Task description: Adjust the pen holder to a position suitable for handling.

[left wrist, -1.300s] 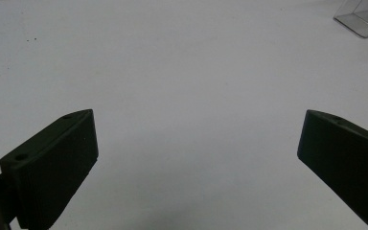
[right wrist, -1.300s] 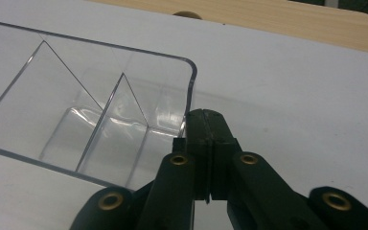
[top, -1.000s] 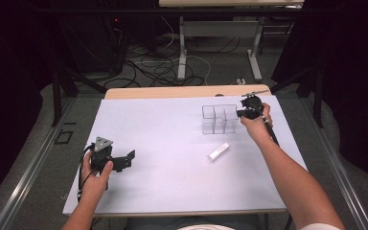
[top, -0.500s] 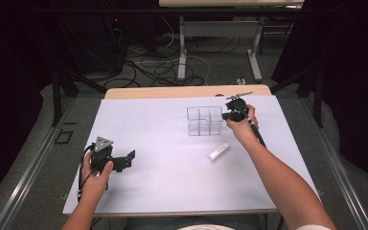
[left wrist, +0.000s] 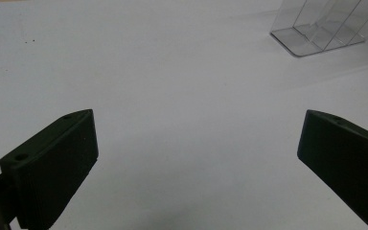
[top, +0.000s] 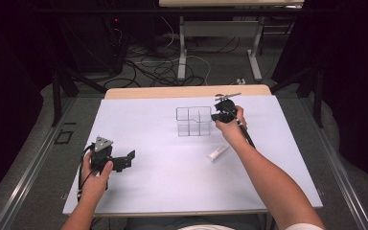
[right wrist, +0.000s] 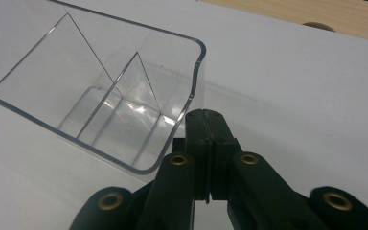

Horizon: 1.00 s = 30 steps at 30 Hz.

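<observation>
A clear plastic box with inner dividers stands upright at the back middle of the white table. My right gripper is at the box's right side. In the right gripper view its jaws are shut together with nothing between them, and the right gripper has its tips against the outer wall of the clear box near a rounded corner. My left gripper rests at the front left, open and empty. The left gripper faces bare table, with the clear box far off.
A small white tube lies on the table in front of the box, beside my right forearm. A wooden strip runs along the table's far edge. Dark floor with cables and desk legs lies beyond.
My right gripper has moved left across the back of the table, and the clear box has slid left with it. The left gripper and the white tube have stayed put.
</observation>
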Tool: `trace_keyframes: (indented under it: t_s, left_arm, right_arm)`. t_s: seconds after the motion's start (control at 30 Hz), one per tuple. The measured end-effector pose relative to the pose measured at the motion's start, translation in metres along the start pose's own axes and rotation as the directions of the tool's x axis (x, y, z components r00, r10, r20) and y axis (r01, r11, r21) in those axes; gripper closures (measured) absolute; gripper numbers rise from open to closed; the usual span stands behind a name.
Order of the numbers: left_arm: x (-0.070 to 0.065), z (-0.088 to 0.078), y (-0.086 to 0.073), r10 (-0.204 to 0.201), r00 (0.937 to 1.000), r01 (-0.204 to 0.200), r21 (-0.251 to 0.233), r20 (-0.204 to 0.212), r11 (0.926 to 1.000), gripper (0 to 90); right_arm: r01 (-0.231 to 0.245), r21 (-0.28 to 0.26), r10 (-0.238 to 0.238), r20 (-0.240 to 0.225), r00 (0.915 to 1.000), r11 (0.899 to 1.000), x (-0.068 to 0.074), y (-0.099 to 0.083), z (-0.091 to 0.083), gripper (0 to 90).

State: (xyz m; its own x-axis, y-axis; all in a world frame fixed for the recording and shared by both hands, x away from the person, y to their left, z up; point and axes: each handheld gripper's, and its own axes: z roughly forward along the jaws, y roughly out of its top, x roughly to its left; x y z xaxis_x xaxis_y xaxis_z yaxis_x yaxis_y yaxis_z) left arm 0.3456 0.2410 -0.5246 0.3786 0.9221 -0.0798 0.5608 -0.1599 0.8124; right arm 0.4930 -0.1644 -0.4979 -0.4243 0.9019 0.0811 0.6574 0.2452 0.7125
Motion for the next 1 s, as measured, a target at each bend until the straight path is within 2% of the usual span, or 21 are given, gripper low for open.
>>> trace_keyframes:
  t_s: [0.57, 0.7, 0.77, 0.93, 1.0]
  left_arm:
    - [0.0, 0.0, 0.0, 0.0, 1.0, 0.0, -0.001, 0.002, 1.0, 0.1]
    - [0.001, 0.0, 0.0, -0.001, 1.0, 0.001, -0.001, 0.001, 1.0, 0.1]
    - [0.001, 0.0, 0.0, -0.001, 1.0, 0.001, 0.001, 0.001, 1.0, 0.1]
    - [0.0, 0.0, 0.0, -0.001, 1.0, 0.001, -0.001, 0.001, 1.0, 0.1]
    - [0.001, 0.001, 0.0, -0.001, 1.0, 0.001, 0.0, 0.0, 1.0, 0.1]
  right_arm:
    - [-0.004, 0.006, 0.004, -0.015, 0.9999, 1.0, 0.003, 0.001, 0.005, 88.9]
    - [0.019, 0.01, -0.019, -0.017, 0.9997, 1.0, 0.0, 0.001, 0.0, 85.3]
    - [0.024, -0.01, -0.024, -0.016, 0.9996, 1.0, -0.001, 0.001, -0.002, 83.8]
    - [0.025, -0.007, -0.025, -0.018, 0.9995, 1.0, -0.003, 0.003, -0.011, 81.2]
    - [0.044, -0.012, -0.044, -0.021, 0.9988, 0.999, -0.005, 0.003, -0.013, 79.4]
